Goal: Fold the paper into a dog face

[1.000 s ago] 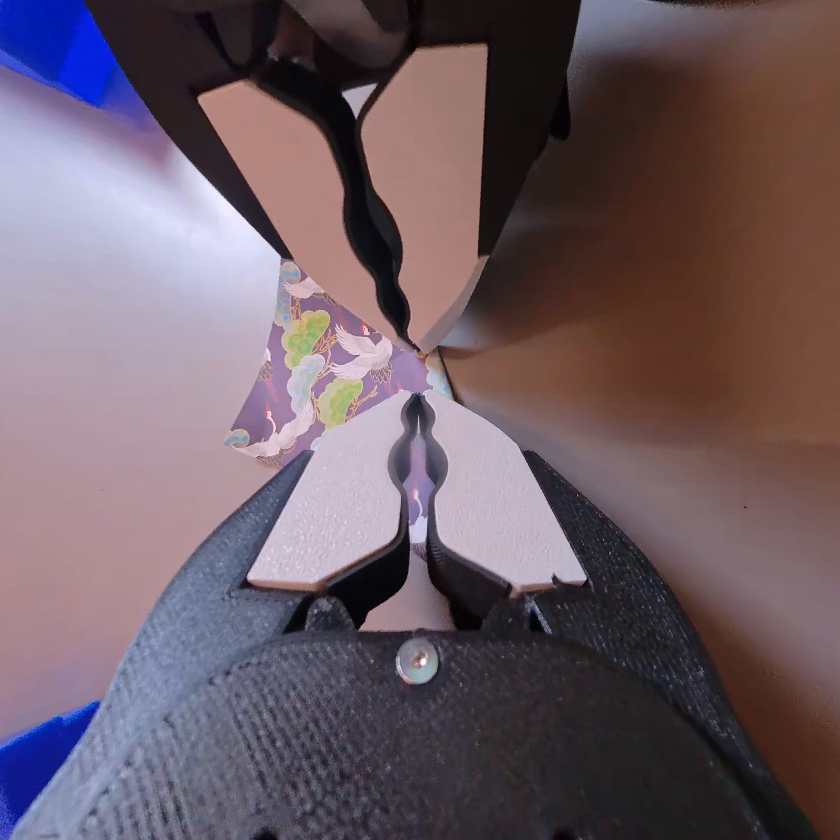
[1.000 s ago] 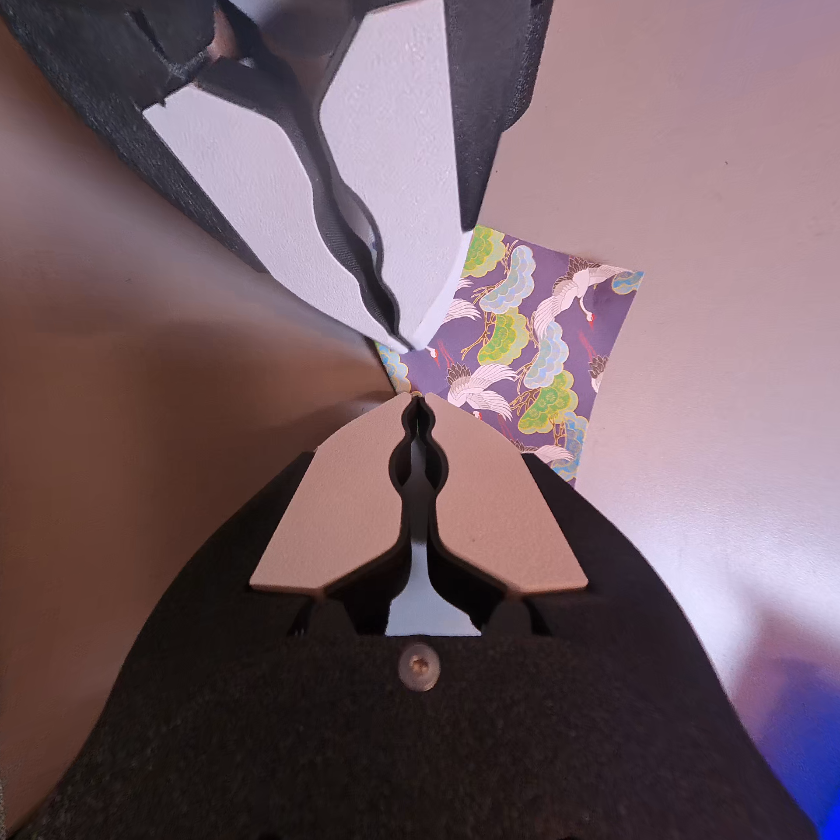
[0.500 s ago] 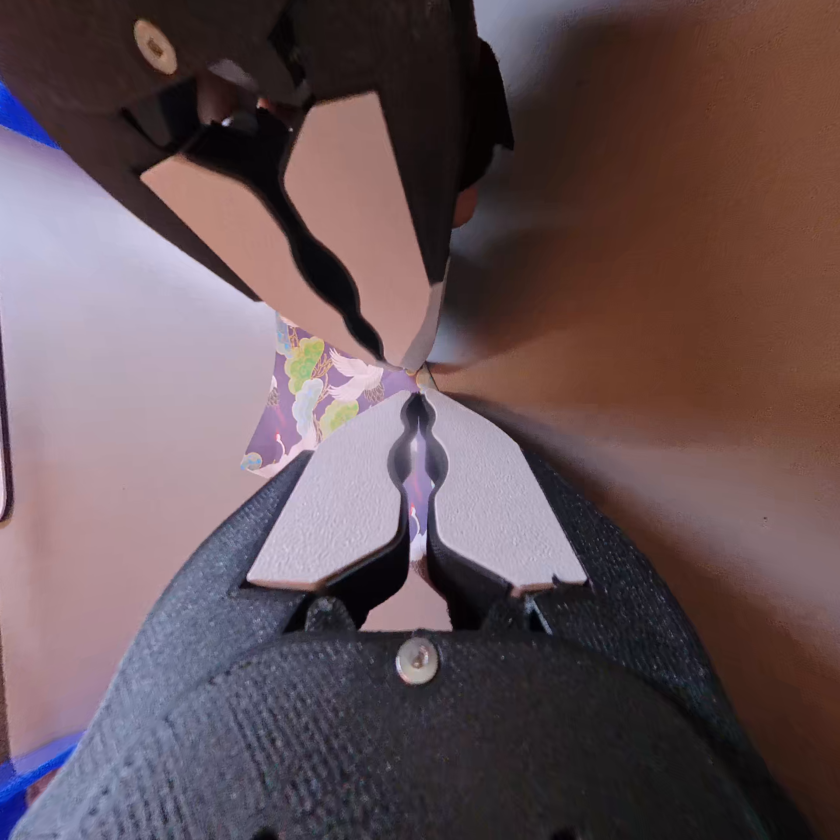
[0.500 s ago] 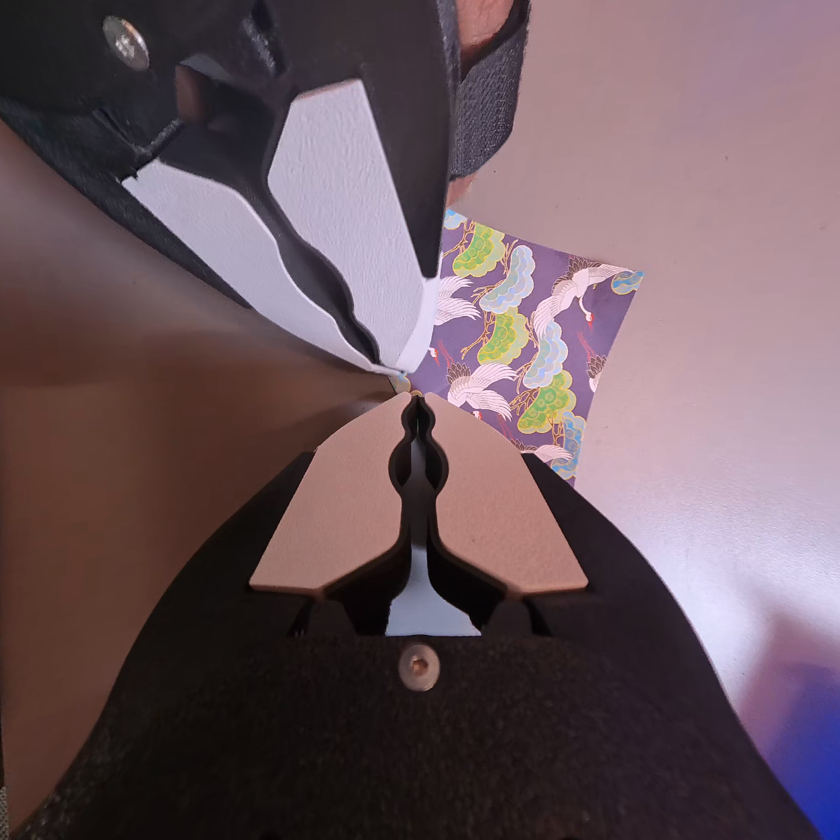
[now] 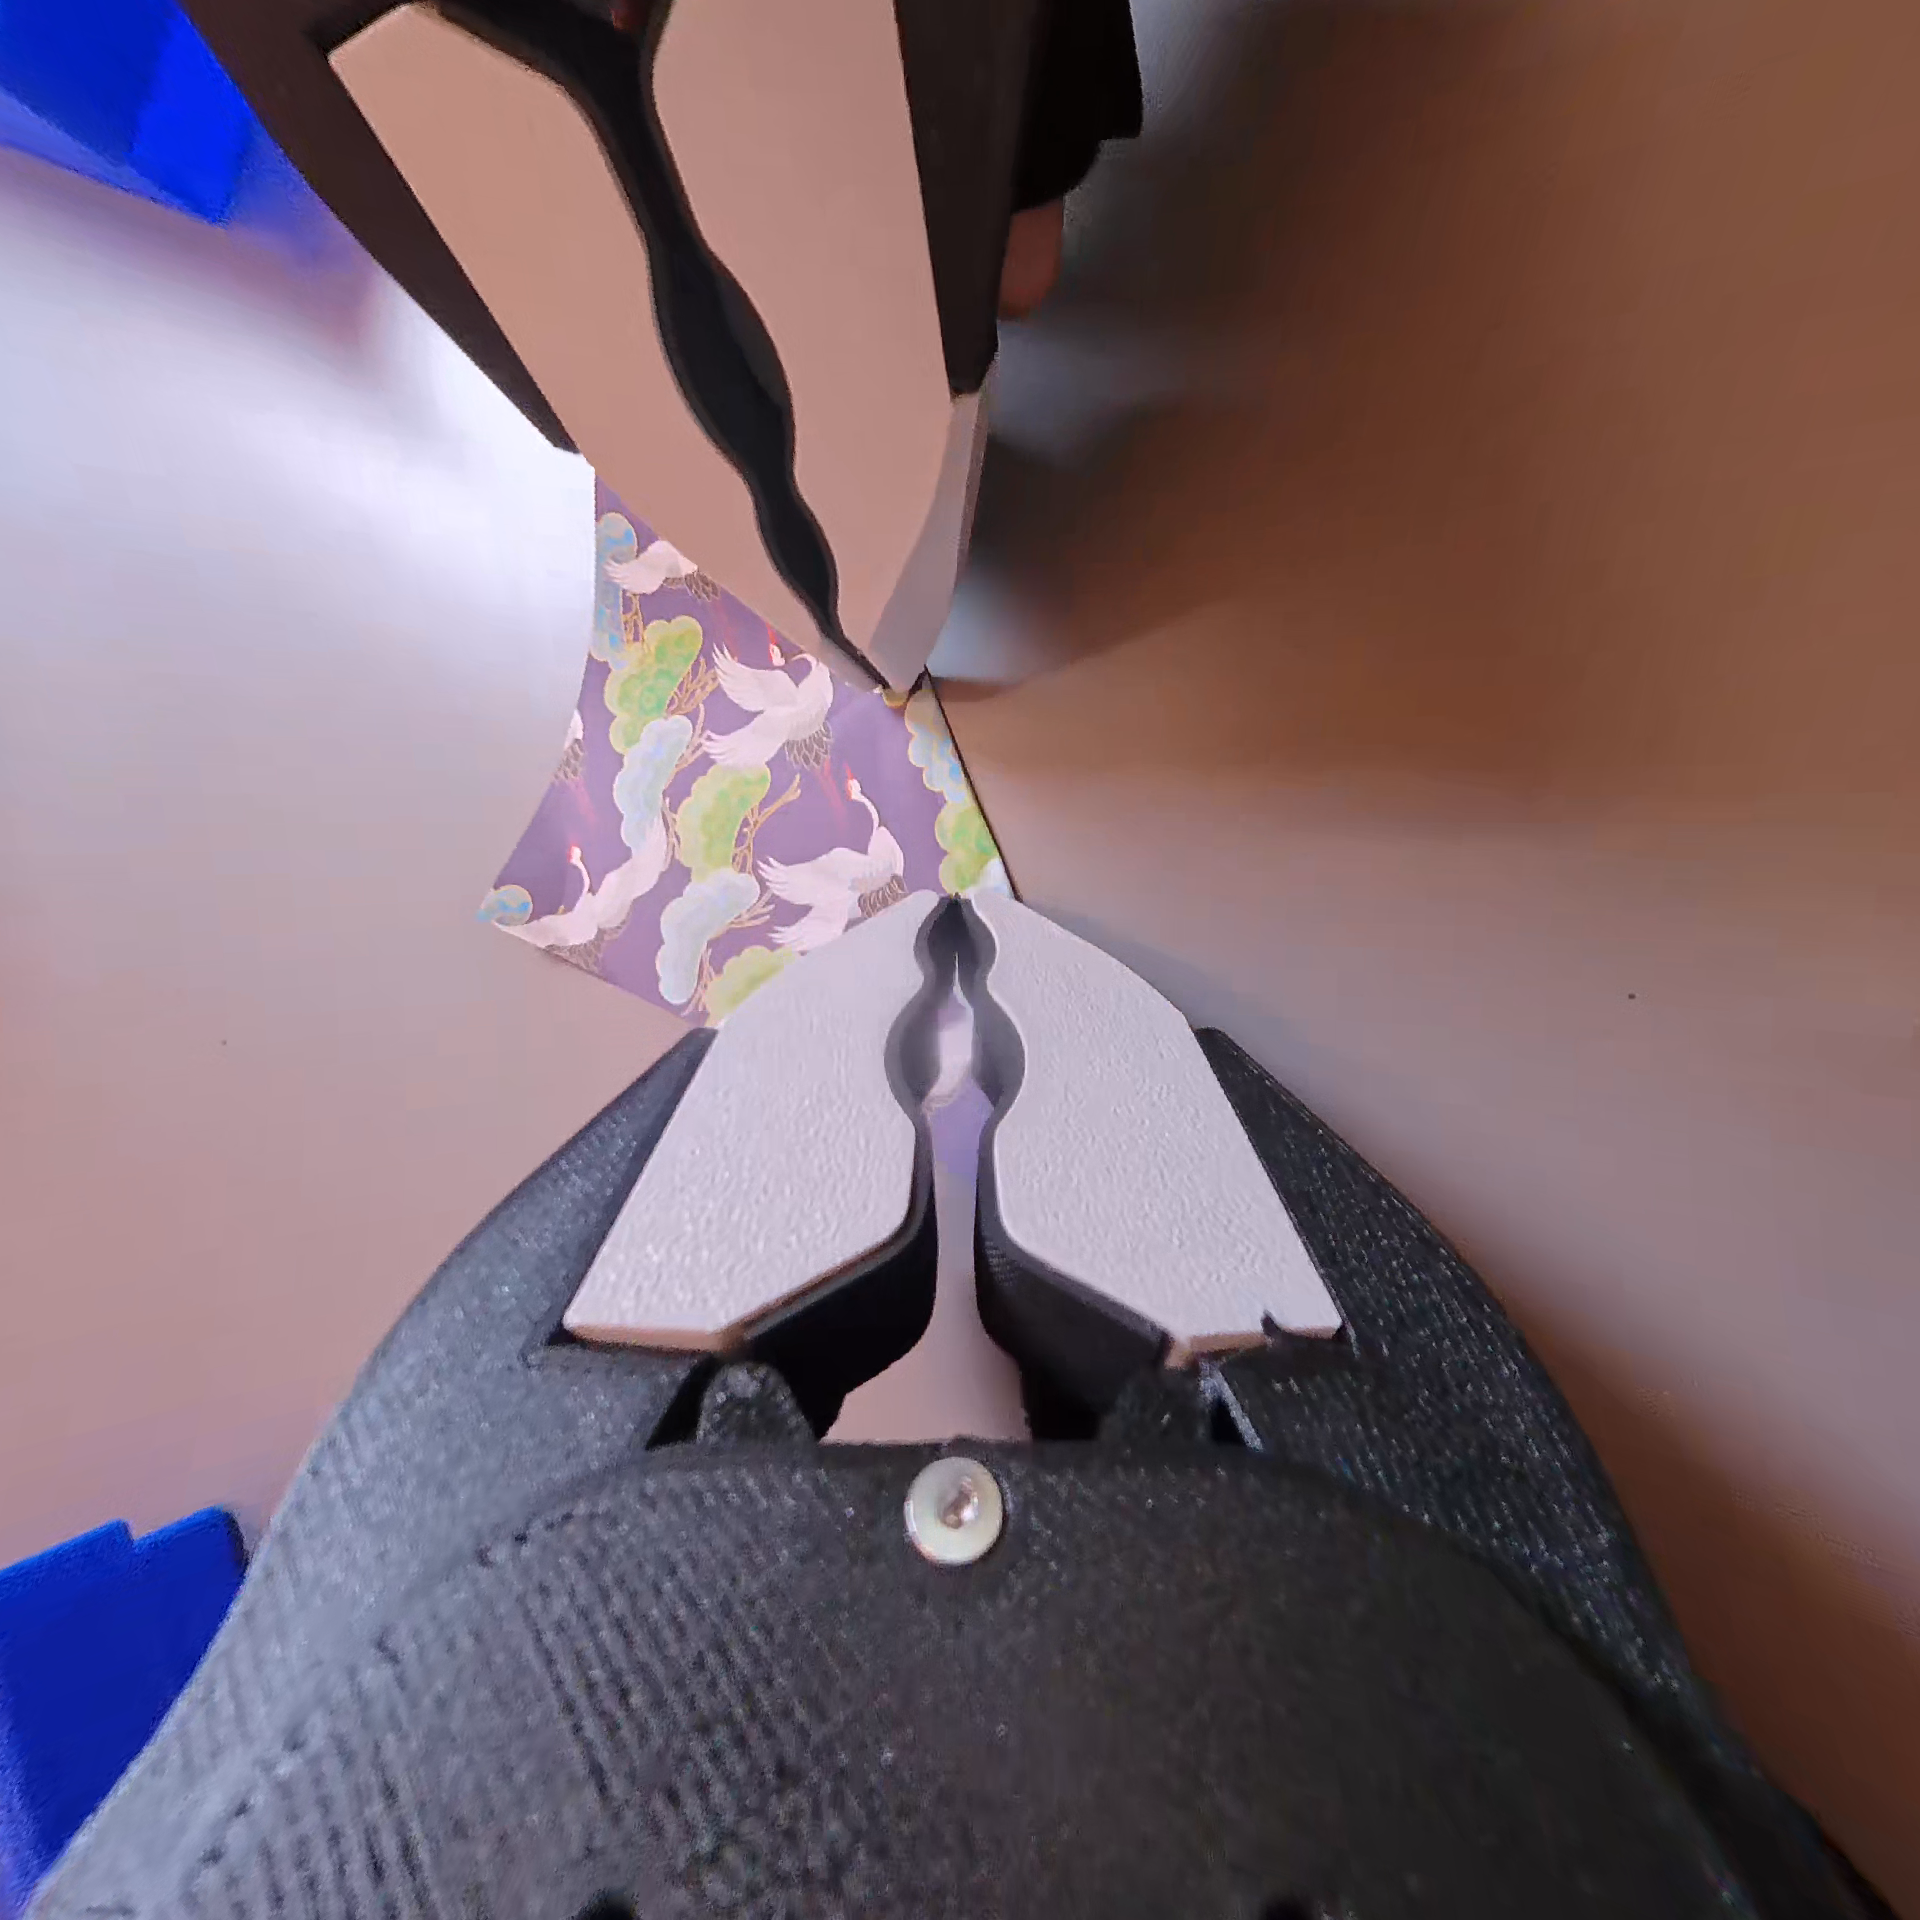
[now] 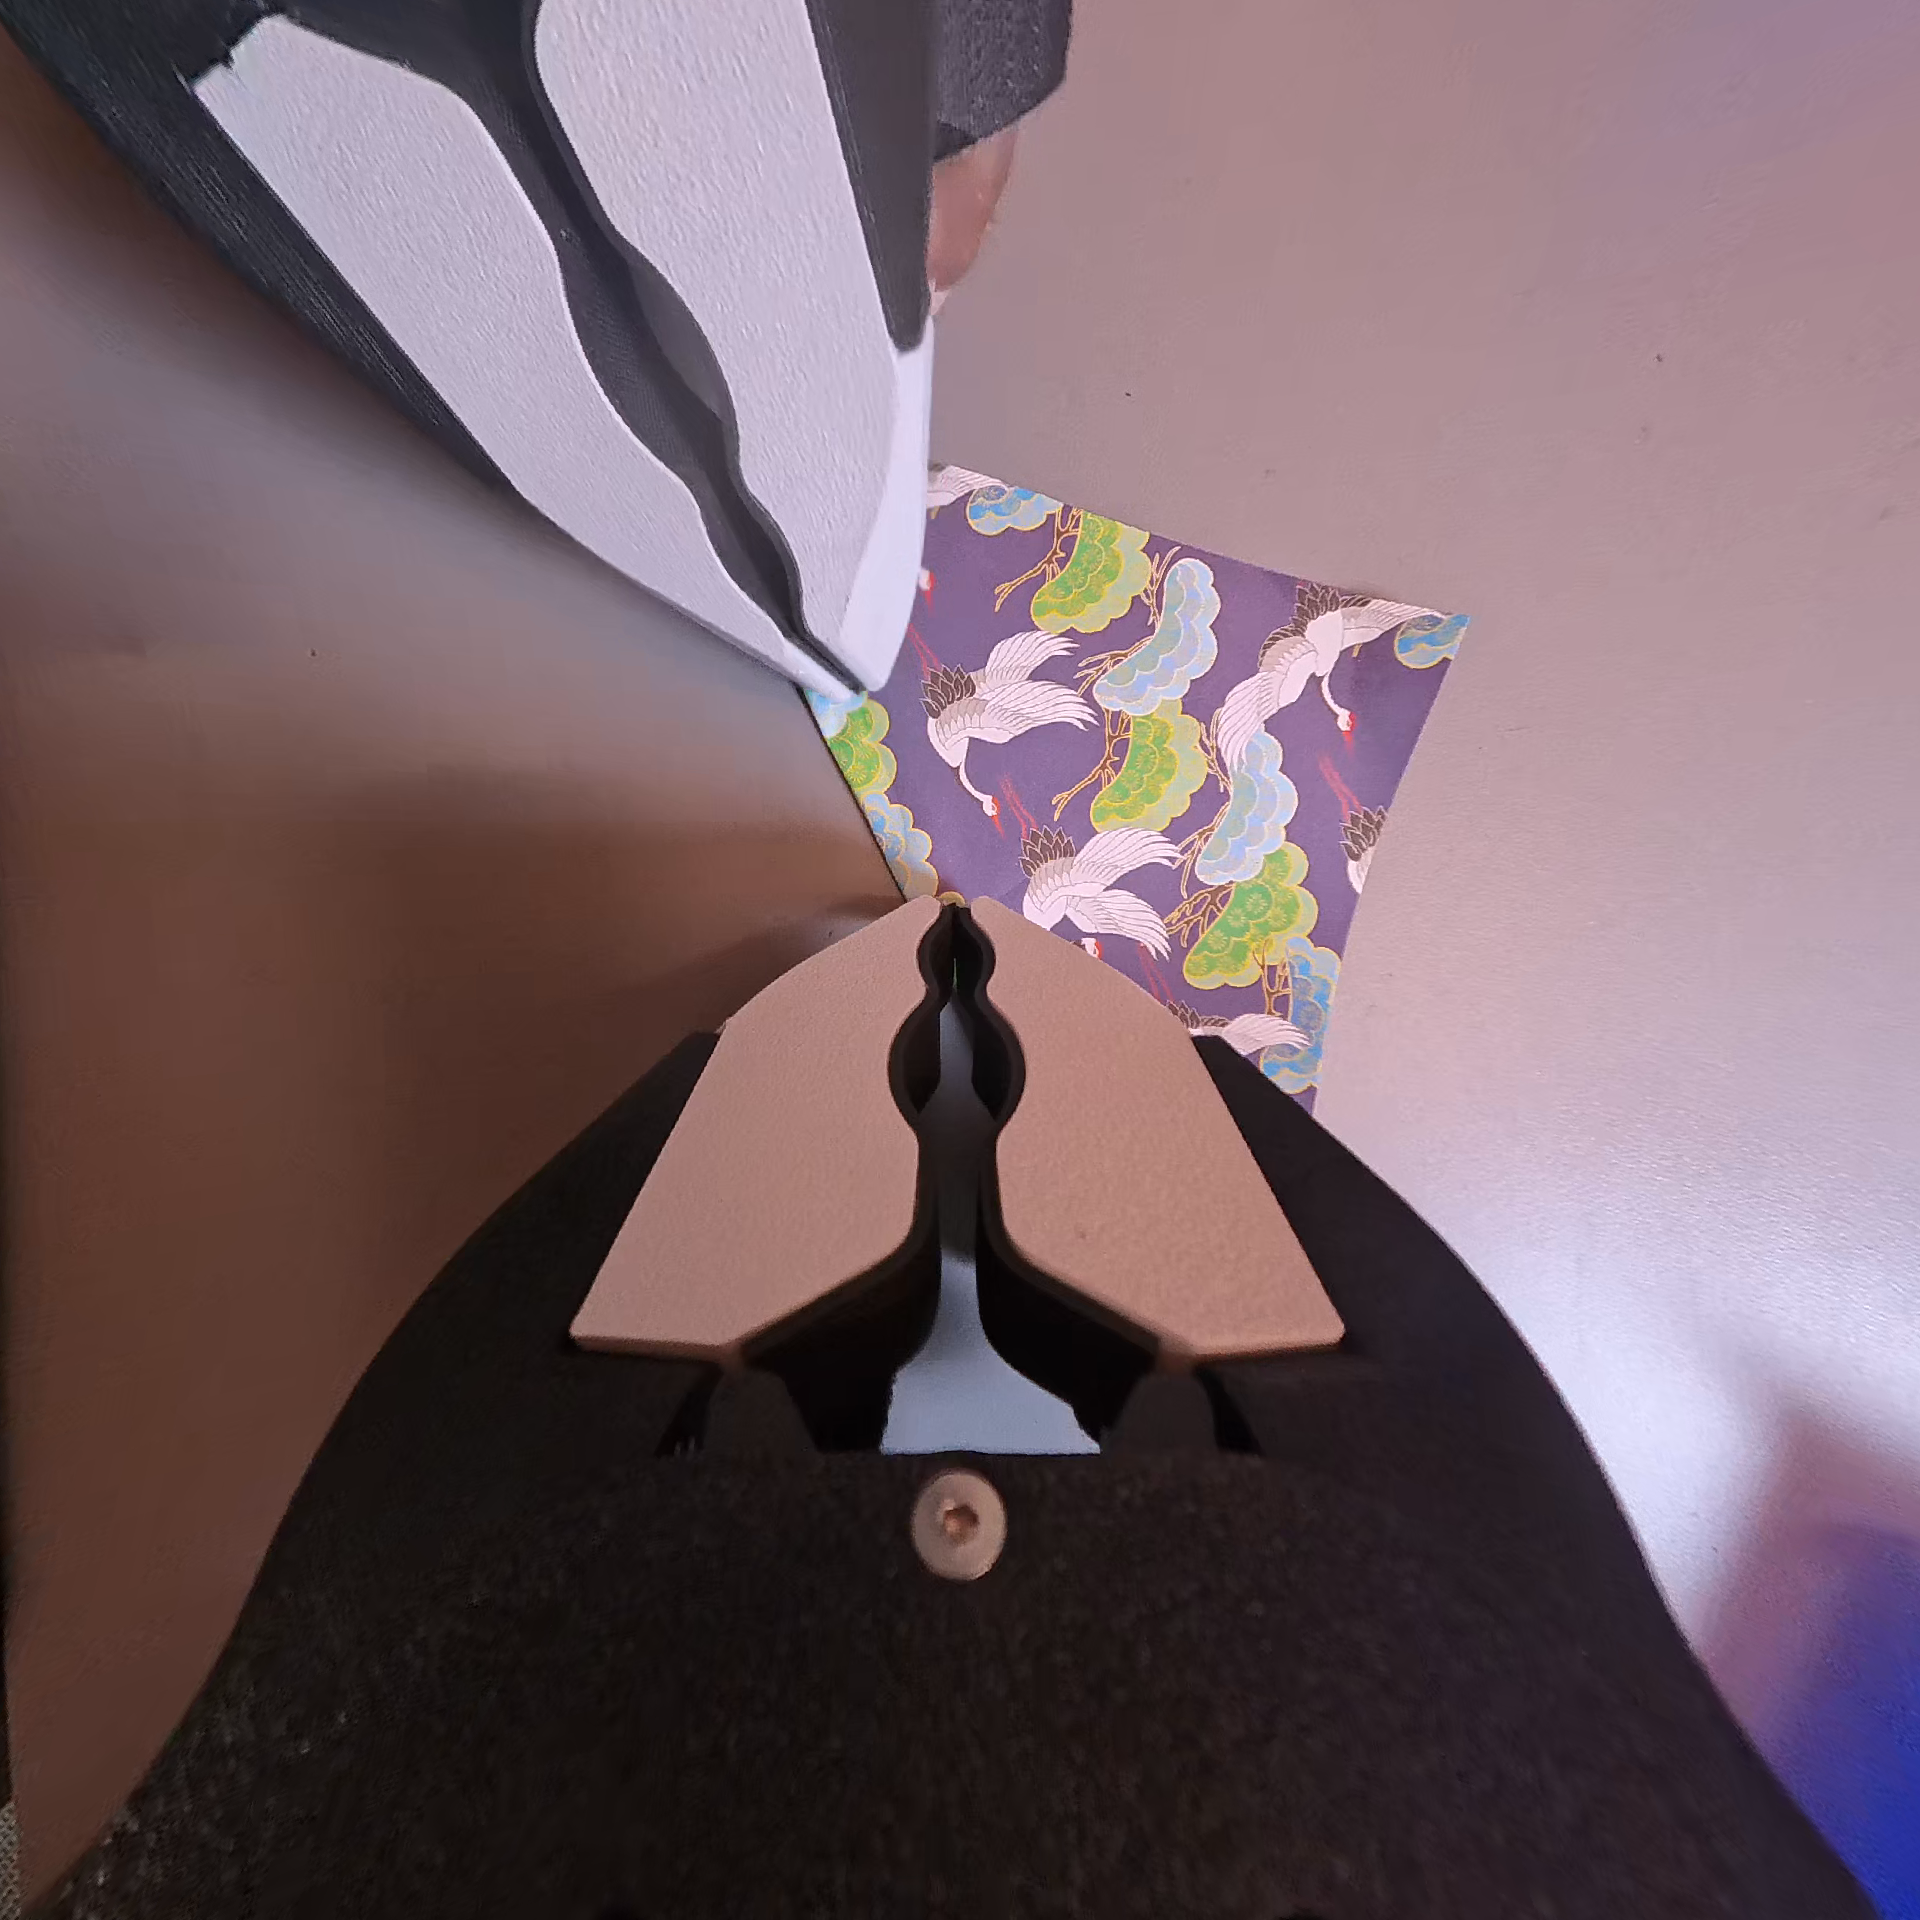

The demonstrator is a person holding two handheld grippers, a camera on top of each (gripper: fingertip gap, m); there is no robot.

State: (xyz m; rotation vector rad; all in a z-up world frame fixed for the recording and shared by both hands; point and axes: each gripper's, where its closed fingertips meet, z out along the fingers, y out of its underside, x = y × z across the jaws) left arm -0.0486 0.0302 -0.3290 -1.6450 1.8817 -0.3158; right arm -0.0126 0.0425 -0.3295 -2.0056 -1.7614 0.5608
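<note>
Both wrist views, same instant. The paper (image 6: 1143,769), purple and printed with white cranes, green pines and pale blue clouds, lies flat on the pale tabletop (image 6: 1558,312) as a folded shape with one long straight edge.

The left gripper (image 5: 956,909) has its jaws pressed together, tips resting at one end of that long edge; a sliver of the purple print shows through the slot between its white fingers (image 5: 790,1143), so the paper runs beneath them. Whether the tips pinch the sheet or only press on it cannot be told.

The right gripper (image 6: 956,912) likewise has its jaws pressed together, tips at the other end of the same edge, with the printed sheet spreading away to its right. Here too, pinching or mere pressing cannot be told.

In each view the opposite gripper enters from the top, slanting down so that its tips meet the paper's far corner: the right gripper (image 5: 883,681) in the left wrist view, the left gripper (image 6: 842,681) in the right wrist view. A blue object (image 5: 94,1662) shows at the frame margin.
</note>
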